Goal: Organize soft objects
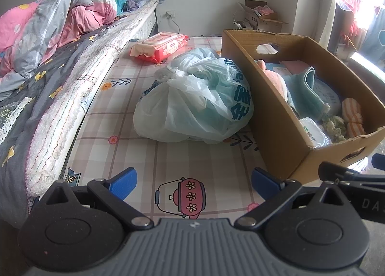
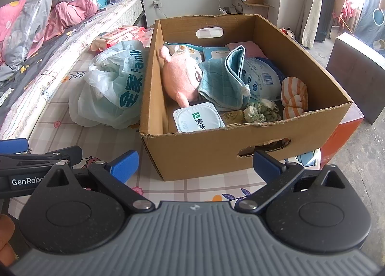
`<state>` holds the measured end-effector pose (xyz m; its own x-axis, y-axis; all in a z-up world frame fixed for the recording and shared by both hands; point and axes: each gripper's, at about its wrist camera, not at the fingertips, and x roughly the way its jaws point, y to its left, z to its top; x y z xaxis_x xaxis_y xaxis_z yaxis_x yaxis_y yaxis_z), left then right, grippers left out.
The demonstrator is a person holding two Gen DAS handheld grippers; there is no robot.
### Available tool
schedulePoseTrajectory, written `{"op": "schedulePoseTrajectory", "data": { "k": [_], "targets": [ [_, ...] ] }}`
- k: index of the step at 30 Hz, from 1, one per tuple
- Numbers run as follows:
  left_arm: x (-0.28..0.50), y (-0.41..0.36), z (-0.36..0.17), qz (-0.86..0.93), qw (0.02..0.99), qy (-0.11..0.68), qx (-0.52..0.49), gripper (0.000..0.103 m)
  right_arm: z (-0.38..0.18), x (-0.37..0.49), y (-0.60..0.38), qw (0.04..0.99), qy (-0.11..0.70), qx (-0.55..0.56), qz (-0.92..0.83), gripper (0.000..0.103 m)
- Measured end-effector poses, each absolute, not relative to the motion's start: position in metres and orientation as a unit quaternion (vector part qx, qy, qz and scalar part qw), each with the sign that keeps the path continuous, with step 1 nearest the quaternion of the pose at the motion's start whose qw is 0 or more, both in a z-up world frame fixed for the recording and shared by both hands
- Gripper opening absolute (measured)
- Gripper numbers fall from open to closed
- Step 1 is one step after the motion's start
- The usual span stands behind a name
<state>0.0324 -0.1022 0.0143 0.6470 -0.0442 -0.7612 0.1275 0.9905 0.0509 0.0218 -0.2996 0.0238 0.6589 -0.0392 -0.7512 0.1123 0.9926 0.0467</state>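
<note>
1. Both grippers are seen held low over the patterned mat [image 1: 149, 155], side by side and close together. The left gripper [image 1: 193, 180] is spread wide with nothing between its blue fingers; the right gripper [image 2: 195, 164] is likewise spread wide and empty.
2. The cardboard box [image 2: 216, 153] is found straight ahead of the right gripper, its long axis running away from it. Inside are seen a pink plush toy [image 2: 181, 76], a blue cloth [image 2: 223, 78], a striped orange item [image 2: 294, 96], a green scrunchie [image 2: 258, 109] and several packets.
3. A tied plastic bag [image 1: 195, 97] is seen on the mat, touching the box's left wall and lying straight ahead of the left gripper, which is judged the nearer one. A red wipes pack [image 1: 160, 46] lies beyond it, by the bed [image 1: 60, 78].
4. The bag is judged the likeliest next thing to be taken; its knot faces the left gripper.
</note>
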Motion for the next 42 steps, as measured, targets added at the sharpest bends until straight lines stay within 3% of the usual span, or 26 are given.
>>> {"op": "schedulePoseTrajectory", "data": {
  "k": [42],
  "targets": [
    [0.0331, -0.1005, 0.0121, -0.049, 0.903, 0.423, 0.051, 0.101, 0.0236, 0.0241, -0.2981, 0.909, 0.413, 0.041, -0.042, 0.102]
  ]
}}
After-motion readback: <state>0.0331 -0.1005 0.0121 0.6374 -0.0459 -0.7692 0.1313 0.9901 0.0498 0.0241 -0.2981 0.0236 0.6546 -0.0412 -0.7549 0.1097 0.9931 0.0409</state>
